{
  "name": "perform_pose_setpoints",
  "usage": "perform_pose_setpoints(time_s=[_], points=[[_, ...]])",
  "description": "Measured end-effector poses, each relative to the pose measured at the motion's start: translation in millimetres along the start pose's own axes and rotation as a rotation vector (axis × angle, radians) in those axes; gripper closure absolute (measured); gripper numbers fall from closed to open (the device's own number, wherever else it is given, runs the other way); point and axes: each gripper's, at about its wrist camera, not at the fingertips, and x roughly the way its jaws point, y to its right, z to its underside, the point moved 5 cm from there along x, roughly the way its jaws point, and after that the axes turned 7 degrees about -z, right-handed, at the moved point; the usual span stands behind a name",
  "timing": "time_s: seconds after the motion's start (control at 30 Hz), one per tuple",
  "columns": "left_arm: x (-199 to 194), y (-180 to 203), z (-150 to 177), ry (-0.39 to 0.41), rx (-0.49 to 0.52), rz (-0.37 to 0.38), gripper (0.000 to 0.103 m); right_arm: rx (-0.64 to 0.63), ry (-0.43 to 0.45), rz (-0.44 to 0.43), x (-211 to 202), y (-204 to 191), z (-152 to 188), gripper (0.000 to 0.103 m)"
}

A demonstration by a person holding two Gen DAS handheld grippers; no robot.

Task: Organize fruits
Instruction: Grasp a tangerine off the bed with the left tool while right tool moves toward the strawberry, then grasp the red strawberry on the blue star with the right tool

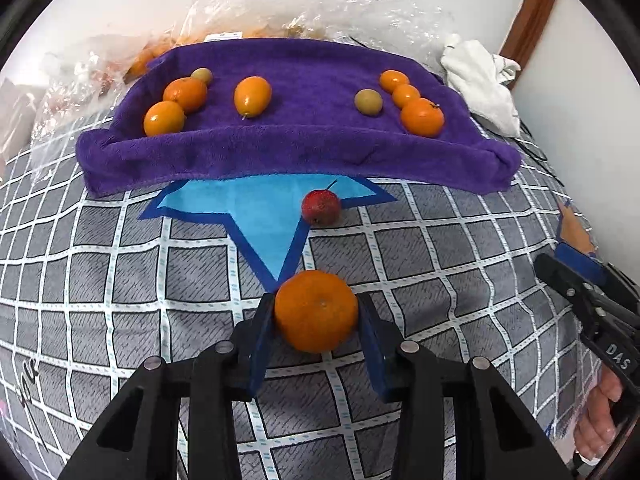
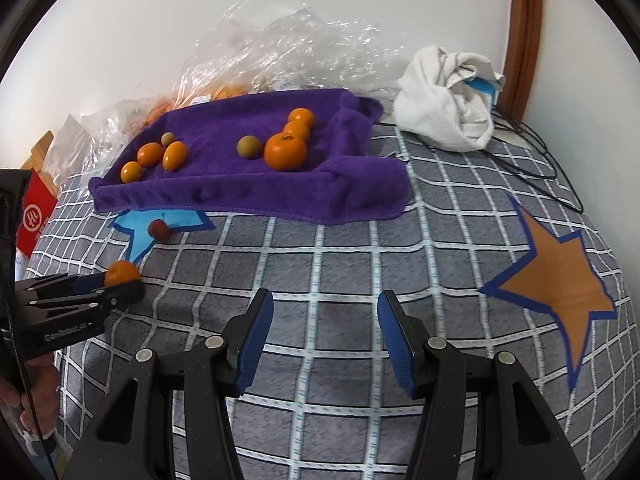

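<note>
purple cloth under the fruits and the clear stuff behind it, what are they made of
The purple cloth looks like plush microfibre or terry: matte, fuzzy nap, soft rolled edges. The clear stuff looks like thin plastic film or bags: transparent, crinkled, with glossy highlights.

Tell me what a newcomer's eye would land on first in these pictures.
First, the round orange mandarin clamped between the blue pads of the left gripper, just above the grey checked bedspread. Behind it, the fluffy purple towel holds two clusters of orange and greenish fruits. A small red stemmed fruit lies alone in front of the towel; the right gripper hangs open, empty.
</note>
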Motion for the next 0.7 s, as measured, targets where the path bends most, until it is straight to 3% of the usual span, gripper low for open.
perform_pose_setpoints(time_s=[0.3,0.47,0.7], points=[[-29,-55,-12,0.058,-0.060,-0.023,0.065,-0.033,-0.010,-0.022,20,-35,-14,0.049],[-40,-102,-15,0.083,-0.104,-0.091,0.065,-0.059,-0.019,-0.077,39,-69,-24,0.049],[-42,-150,-13,0.093,-0.177,-0.110,0.065,-0.100,-0.059,-0.153,70,-116,-26,0.049]])
